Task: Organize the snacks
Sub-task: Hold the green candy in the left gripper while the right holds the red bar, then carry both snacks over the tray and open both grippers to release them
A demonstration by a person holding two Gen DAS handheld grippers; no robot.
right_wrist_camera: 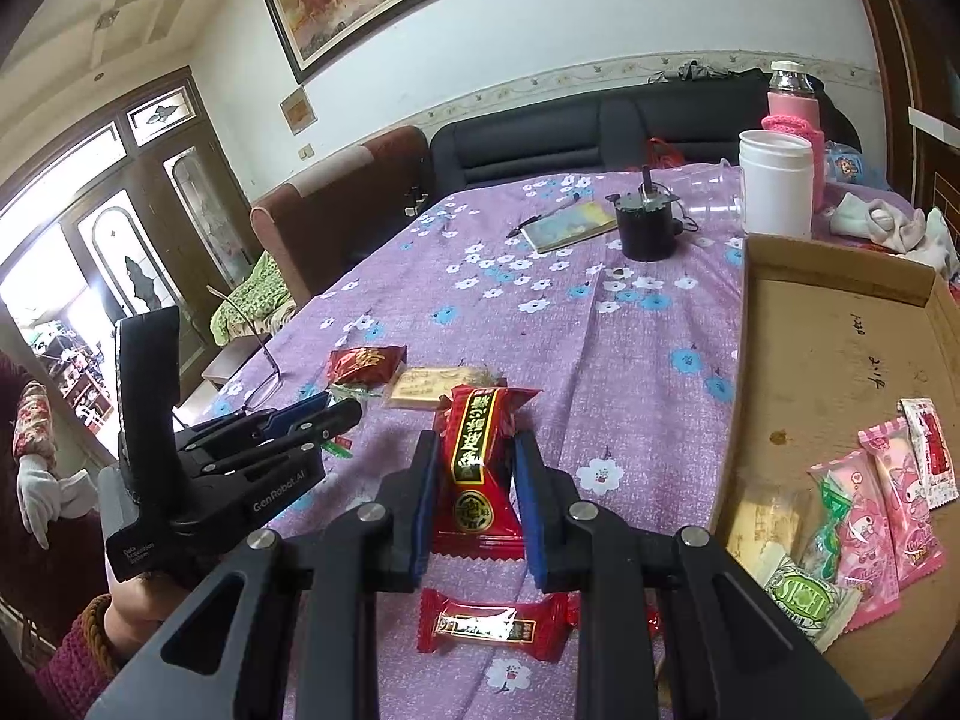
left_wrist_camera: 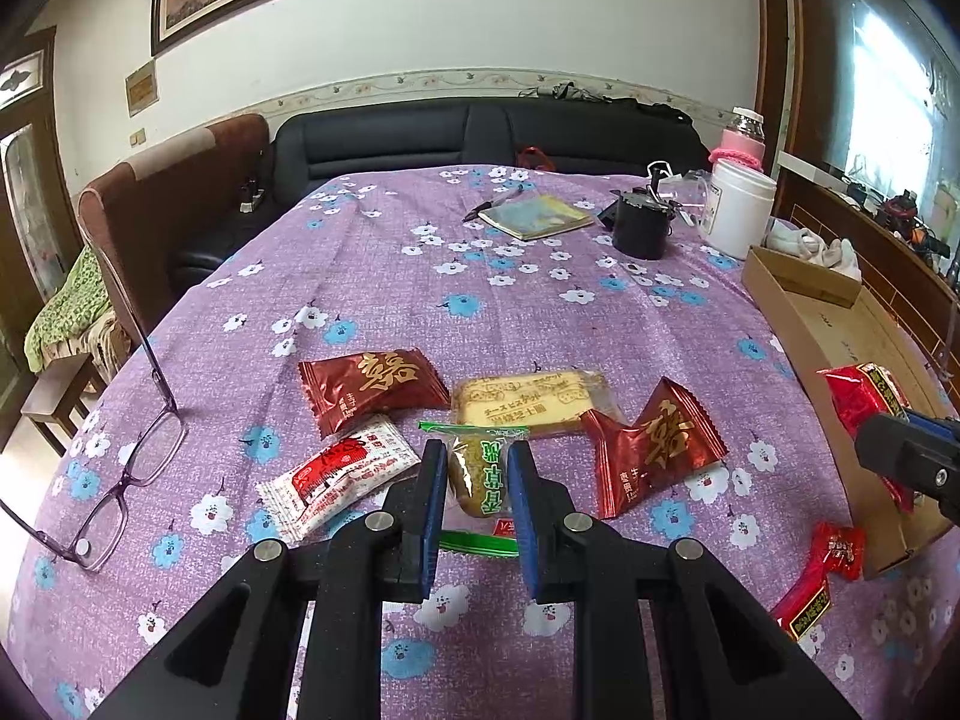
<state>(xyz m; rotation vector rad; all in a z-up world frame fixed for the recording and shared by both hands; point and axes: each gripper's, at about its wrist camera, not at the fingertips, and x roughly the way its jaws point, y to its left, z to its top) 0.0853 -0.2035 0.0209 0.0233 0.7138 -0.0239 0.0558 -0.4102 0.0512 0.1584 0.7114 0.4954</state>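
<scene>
Two grippers: left gripper [left_wrist_camera: 477,480] pinches green snack [left_wrist_camera: 478,476], red packets [left_wrist_camera: 372,387] at 11 and 2 o'clock; right gripper [right_wrist_camera: 474,483] pinches red snack [right_wrist_camera: 477,468], box [right_wrist_camera: 828,360] at 3 o'clock.

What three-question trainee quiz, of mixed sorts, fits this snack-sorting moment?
1. True or false: the left gripper is shut on a green-printed clear-wrapped snack.
2. The right gripper holds: A) a red gold-labelled snack packet; B) a white jar.
3. Fill in: pink-wrapped snacks already lie in the shallow brown ___ tray.

Key: 1 true; 2 A; 3 cardboard.
</scene>
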